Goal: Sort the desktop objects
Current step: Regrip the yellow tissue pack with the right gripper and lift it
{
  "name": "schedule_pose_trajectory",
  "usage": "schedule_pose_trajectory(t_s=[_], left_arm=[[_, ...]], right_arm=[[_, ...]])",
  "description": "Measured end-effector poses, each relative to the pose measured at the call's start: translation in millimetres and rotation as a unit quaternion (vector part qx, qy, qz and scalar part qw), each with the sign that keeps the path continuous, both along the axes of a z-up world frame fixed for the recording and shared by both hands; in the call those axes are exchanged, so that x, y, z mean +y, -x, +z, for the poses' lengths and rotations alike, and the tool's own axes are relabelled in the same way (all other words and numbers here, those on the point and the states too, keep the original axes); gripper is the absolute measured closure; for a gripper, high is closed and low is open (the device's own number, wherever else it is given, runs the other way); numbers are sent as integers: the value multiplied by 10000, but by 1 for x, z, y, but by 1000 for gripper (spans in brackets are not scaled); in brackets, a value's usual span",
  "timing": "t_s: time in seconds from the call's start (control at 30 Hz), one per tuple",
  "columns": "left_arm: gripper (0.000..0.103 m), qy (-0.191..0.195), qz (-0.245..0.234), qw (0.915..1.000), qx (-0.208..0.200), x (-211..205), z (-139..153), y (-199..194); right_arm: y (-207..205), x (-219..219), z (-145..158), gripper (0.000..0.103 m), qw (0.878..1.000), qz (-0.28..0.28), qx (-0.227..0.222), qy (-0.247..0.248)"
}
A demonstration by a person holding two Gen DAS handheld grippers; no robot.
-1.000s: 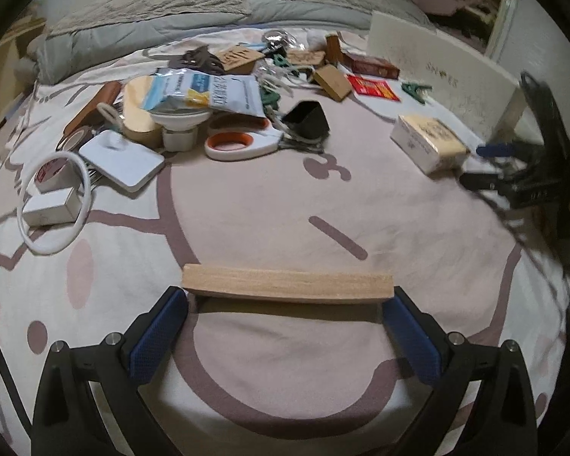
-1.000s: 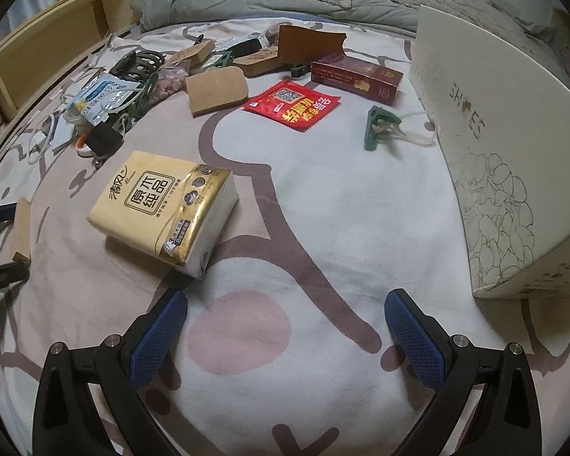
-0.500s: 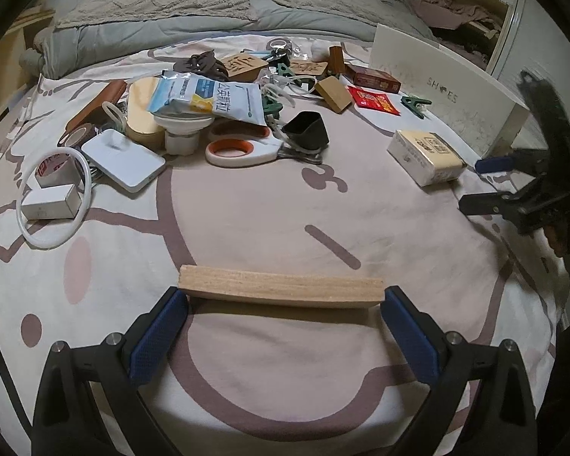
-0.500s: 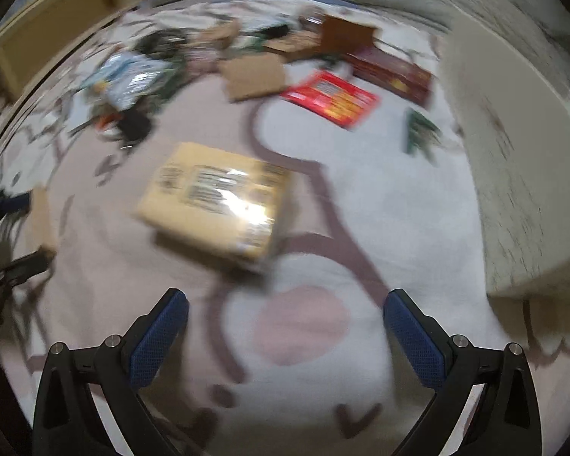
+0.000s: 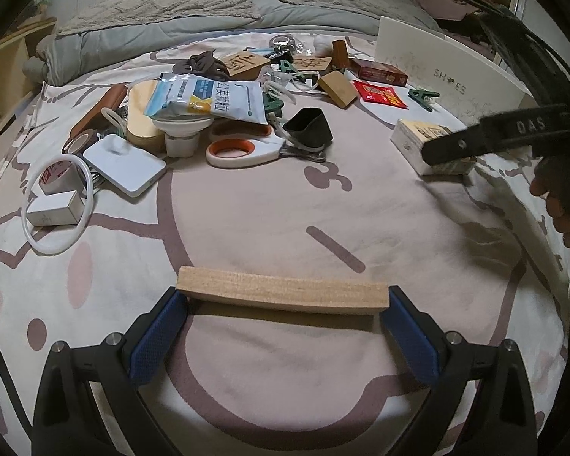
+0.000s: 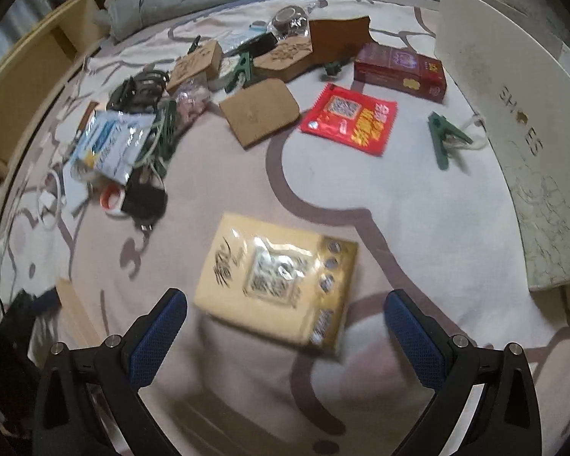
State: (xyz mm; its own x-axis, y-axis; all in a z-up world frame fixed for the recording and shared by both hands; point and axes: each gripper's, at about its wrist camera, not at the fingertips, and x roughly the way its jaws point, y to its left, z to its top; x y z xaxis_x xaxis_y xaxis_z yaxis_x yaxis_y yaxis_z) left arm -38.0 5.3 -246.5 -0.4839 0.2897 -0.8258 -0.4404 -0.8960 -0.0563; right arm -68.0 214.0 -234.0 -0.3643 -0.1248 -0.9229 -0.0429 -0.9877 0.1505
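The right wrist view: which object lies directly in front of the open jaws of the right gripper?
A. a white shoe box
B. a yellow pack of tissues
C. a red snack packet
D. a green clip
B: the yellow pack of tissues lies on the blanket just ahead of the right gripper, whose jaws stand wide apart and hold nothing.

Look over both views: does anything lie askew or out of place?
Yes. The blue-and-white packet rests tilted on top of a white cup in the clutter, rather than flat on the bedspread. The green clip lies alone beside the white shoe box.
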Motion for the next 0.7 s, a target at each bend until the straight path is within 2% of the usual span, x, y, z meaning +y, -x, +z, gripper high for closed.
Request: schedule_pose_trajectory(t_s=[0.37, 0.53, 0.6, 0.7], left_arm=[[3, 126, -6, 9999, 70, 4, 0, 0], [3, 22, -80, 9999, 97, 2, 2, -1], [3, -40, -160, 9997, 167, 2, 4, -3], [3, -55, -228, 9994, 249, 3, 6, -6]], right_arm=[[14, -14, -2, 0, 9999, -25, -61, 137], [18, -14, -8, 0, 9999, -27, -57, -95], [16, -13, -8, 11, 9999, 34, 10, -149], [16, -10, -8, 18, 9996, 112, 107, -229]])
